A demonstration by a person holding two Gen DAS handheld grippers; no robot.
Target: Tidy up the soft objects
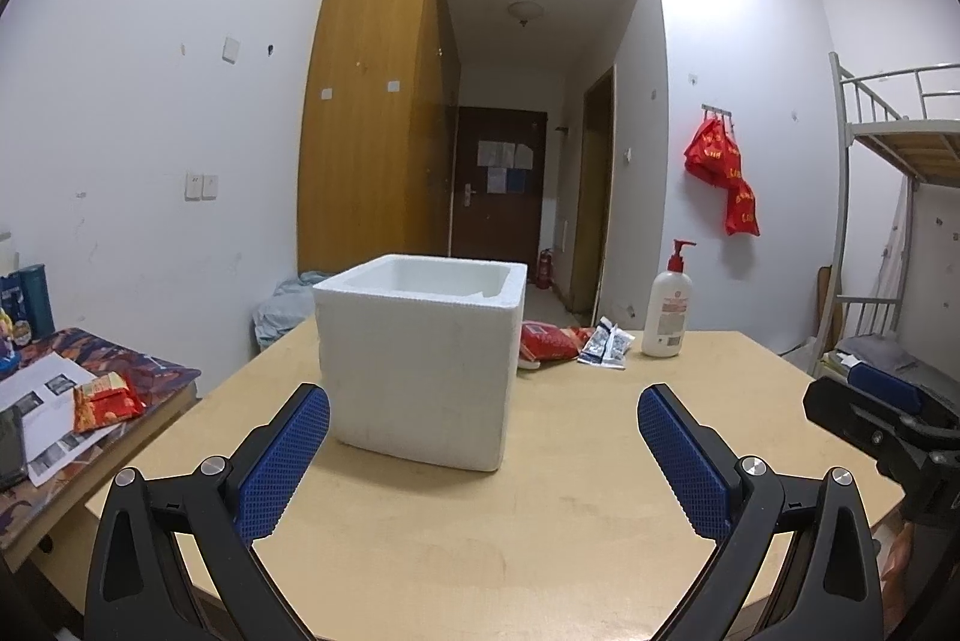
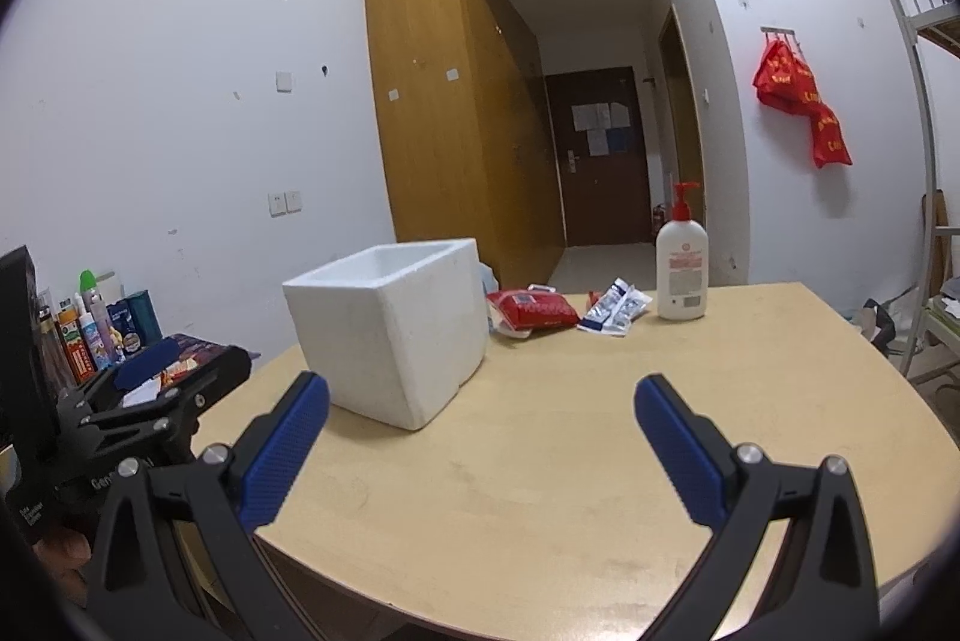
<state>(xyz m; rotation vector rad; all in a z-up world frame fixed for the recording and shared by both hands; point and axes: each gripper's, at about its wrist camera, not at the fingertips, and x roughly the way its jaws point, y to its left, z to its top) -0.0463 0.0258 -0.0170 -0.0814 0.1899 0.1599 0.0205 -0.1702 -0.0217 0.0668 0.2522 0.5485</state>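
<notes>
A white foam box (image 1: pixel 420 359) stands open-topped on the wooden table (image 1: pixel 540 509); it also shows in the right wrist view (image 2: pixel 390 335). Behind it lie a red soft packet (image 1: pixel 549 341) (image 2: pixel 531 310) and a blue-and-white soft packet (image 1: pixel 607 344) (image 2: pixel 615 308). My left gripper (image 1: pixel 483 416) is open and empty above the table's near edge, facing the box. My right gripper (image 2: pixel 480 410) is open and empty, to the right of the box. Each gripper shows at the edge of the other's view, the right one (image 1: pixel 864 401) and the left one (image 2: pixel 168 371).
A white pump bottle (image 1: pixel 666 311) (image 2: pixel 681 263) stands at the table's far right. A side desk at left (image 1: pixel 90 377) holds papers, a red snack bag (image 1: pixel 105 401) and several bottles (image 2: pixel 96 323). A bunk bed (image 1: pixel 888 197) stands at right. Red bags (image 1: pixel 723 167) hang on the wall.
</notes>
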